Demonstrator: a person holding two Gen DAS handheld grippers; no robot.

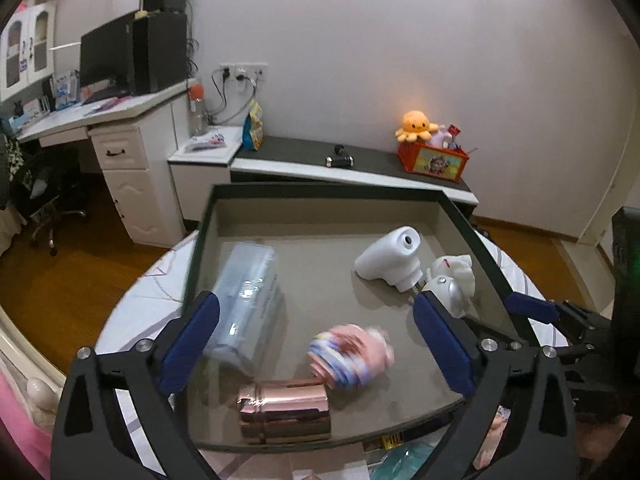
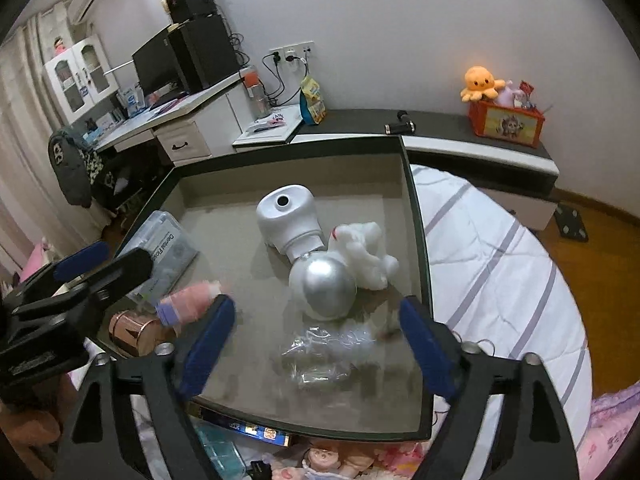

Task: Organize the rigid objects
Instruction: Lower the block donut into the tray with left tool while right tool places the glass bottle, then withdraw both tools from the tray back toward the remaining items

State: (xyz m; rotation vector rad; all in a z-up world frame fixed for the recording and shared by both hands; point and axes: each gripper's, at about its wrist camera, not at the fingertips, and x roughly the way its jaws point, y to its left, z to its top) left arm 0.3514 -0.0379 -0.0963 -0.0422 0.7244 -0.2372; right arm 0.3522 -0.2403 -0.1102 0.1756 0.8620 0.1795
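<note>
Both your grippers tilt down over the near edge of the grey-lined tray (image 1: 460, 216). Your left gripper (image 1: 316, 344) stands spread wide, pinching nothing; a blurred pink-and-purple figure (image 1: 350, 356) lies in the tray between its blue pads, a shiny rose-gold cylinder (image 1: 285, 410) just nearer you, a clear plastic box (image 1: 248, 300) by the left pad. Your right gripper (image 2: 316, 348) is equally spread and empty, above a crinkled clear bag (image 2: 324, 354). Beyond that bag lie a silver-domed white figure (image 2: 320, 288), a white smooth-shelled device (image 2: 288, 216) and a fluffy white plush (image 2: 368, 252).
</note>
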